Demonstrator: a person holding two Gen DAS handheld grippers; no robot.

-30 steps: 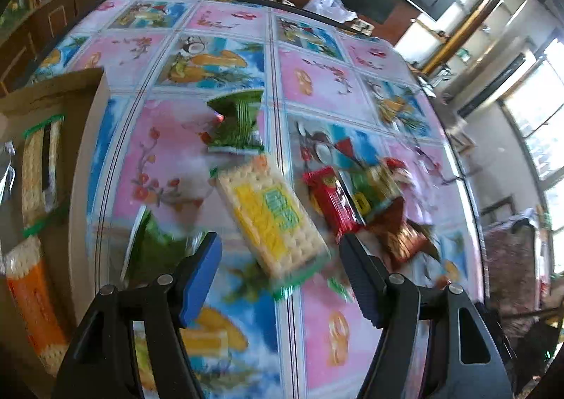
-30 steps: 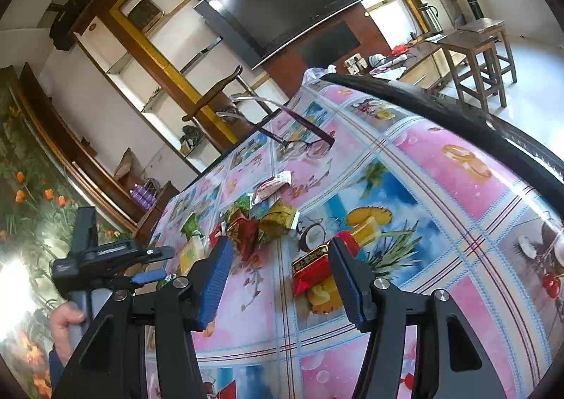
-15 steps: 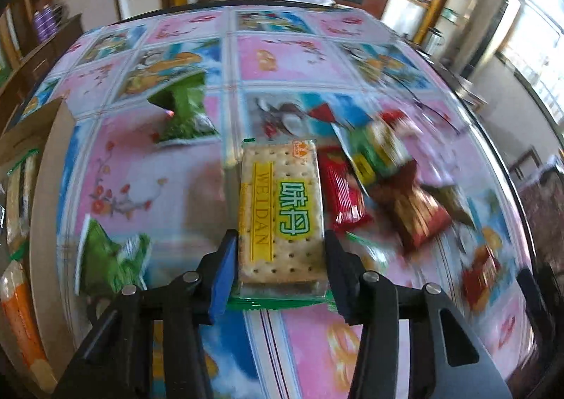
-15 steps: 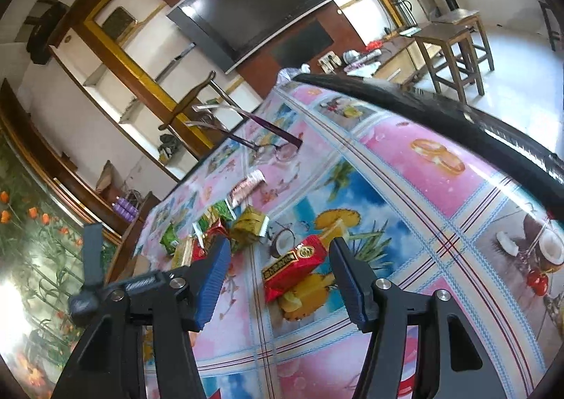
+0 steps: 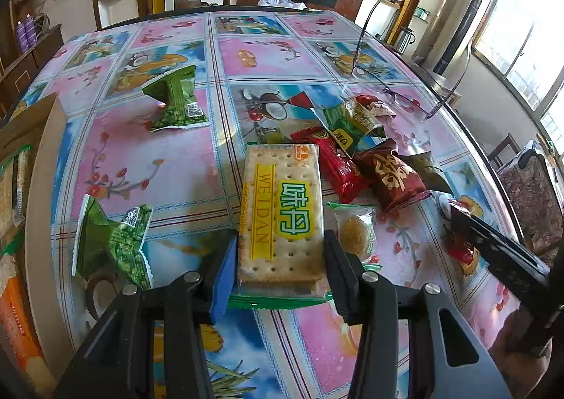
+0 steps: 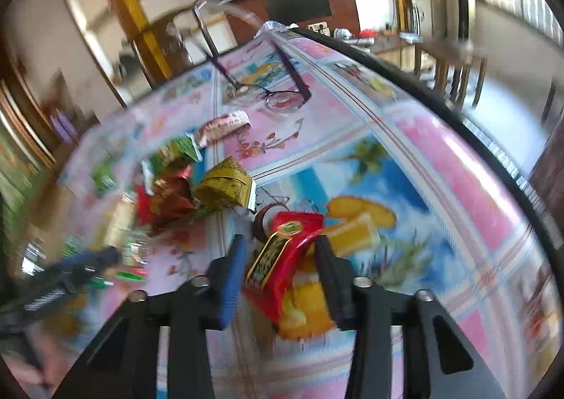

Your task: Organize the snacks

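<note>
Risk: crackers may crack if the left gripper squeezes harder; the red snack packet, slanted between the closing right gripper jaws, may skid off the glossy tablecloth. Left: clamped on the cracker pack, angled steeply down. Right: likewise tilted down, packet between jaws, contact unclear through blur.

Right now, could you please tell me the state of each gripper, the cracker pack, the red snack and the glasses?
Left gripper: shut on cracker pack.
Right gripper: closing, red snack between its fingers.
Cracker pack: sealed, flat.
Red snack: tilted.
Glasses: unfolded, lenses down.
</note>
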